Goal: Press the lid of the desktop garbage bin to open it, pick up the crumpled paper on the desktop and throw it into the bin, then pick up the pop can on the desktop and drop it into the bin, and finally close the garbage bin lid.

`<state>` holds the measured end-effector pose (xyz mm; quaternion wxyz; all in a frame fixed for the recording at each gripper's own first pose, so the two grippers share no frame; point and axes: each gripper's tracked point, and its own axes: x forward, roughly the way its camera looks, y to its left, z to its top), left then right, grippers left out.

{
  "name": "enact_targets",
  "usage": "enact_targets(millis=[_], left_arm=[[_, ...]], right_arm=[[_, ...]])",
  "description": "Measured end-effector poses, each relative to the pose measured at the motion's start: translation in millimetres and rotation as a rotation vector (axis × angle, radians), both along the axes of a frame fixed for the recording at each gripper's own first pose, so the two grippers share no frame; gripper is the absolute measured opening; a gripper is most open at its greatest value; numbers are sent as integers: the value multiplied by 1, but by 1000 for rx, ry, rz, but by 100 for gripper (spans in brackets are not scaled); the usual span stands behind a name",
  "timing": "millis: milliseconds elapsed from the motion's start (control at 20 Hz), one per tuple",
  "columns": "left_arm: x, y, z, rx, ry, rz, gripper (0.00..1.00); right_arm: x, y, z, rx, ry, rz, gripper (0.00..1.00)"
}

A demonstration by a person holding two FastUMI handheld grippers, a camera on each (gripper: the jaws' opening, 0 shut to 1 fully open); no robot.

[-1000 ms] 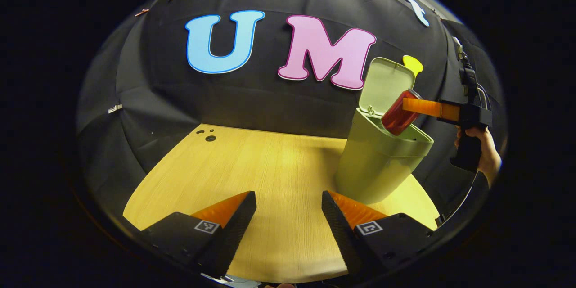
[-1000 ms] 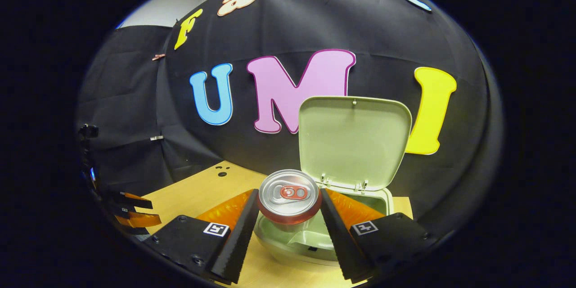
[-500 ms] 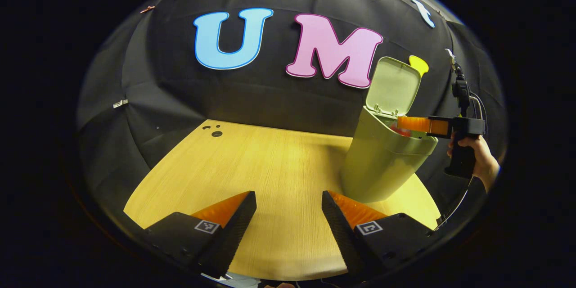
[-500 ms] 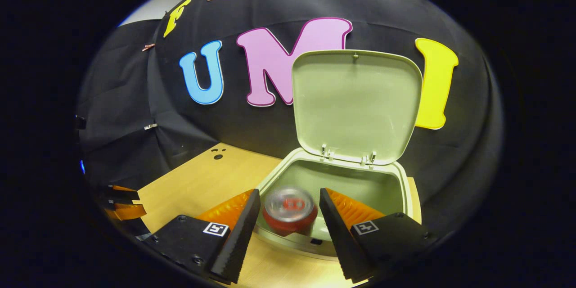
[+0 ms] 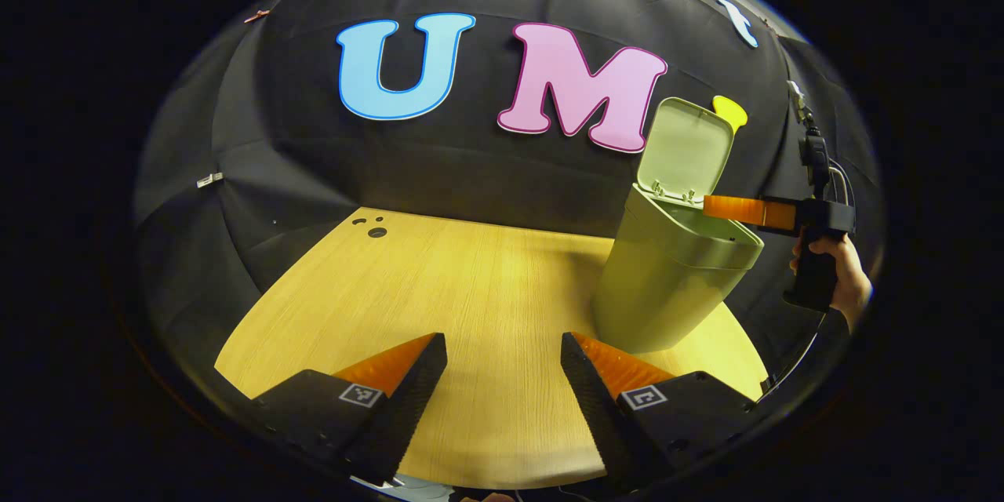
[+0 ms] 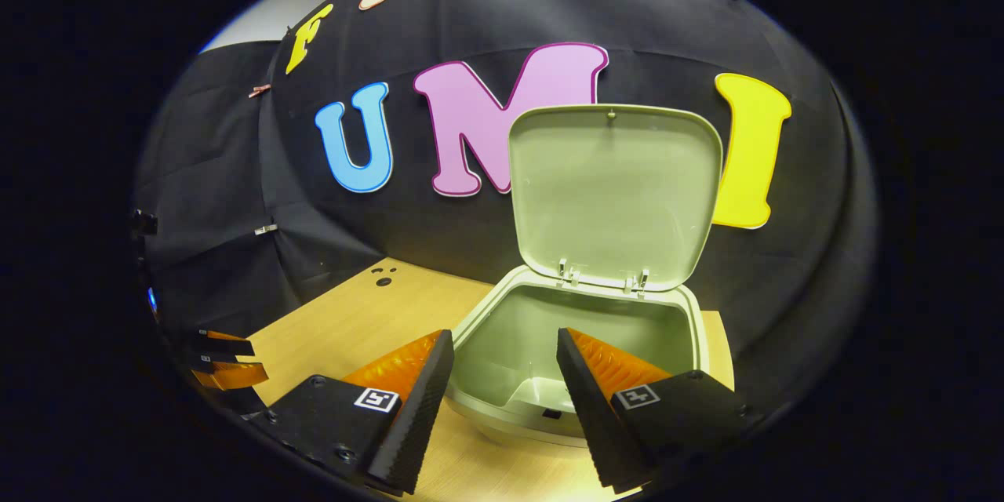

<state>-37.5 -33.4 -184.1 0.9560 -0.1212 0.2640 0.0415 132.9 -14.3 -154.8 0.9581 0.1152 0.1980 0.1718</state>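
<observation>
Now the right gripper [image 6: 502, 384] hangs spread and empty over the bin [image 6: 580, 345], whose lid [image 6: 616, 196] stands upright, while the left gripper [image 5: 502, 384], also spread and empty, waits over the table [image 5: 471, 282]; a hasty push could tip the bin.

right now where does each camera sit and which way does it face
Left gripper view: low over the wooden table, facing the wall; own open fingers below; bin at right.
Right gripper view: just above the bin, facing its raised lid; own open fingers below.
Shared: bin, table; each sees the other gripper, right gripper, left gripper.
</observation>
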Motion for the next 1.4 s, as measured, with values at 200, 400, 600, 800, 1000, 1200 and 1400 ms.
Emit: enact_targets(millis=[200,400,600,800,1000,1200,1400], left_arm=[[3,-6,0,-12,2,-18,94],[11,-10,5,-34,-8,-47,94],[18,-9,8,-34,-18,-82,94],[21,-3,11,-45,-31,-107,94],[19,6,13,-50,-39,-122,95],[18,16,15,-38,-49,-139,95],[16,24,17,-35,-54,-137,95]], right_arm=[[-4,-14,29,-10,-38,-26,84],[-1,-25,64,-15,-87,-54,84],[6,-31,96,-33,-136,-87,85],[18,-33,125,-33,-180,-123,90],[35,-40,145,-33,-206,-167,91],[62,-50,160,-44,-221,-217,91],[96,-64,168,-84,-232,-276,91]])
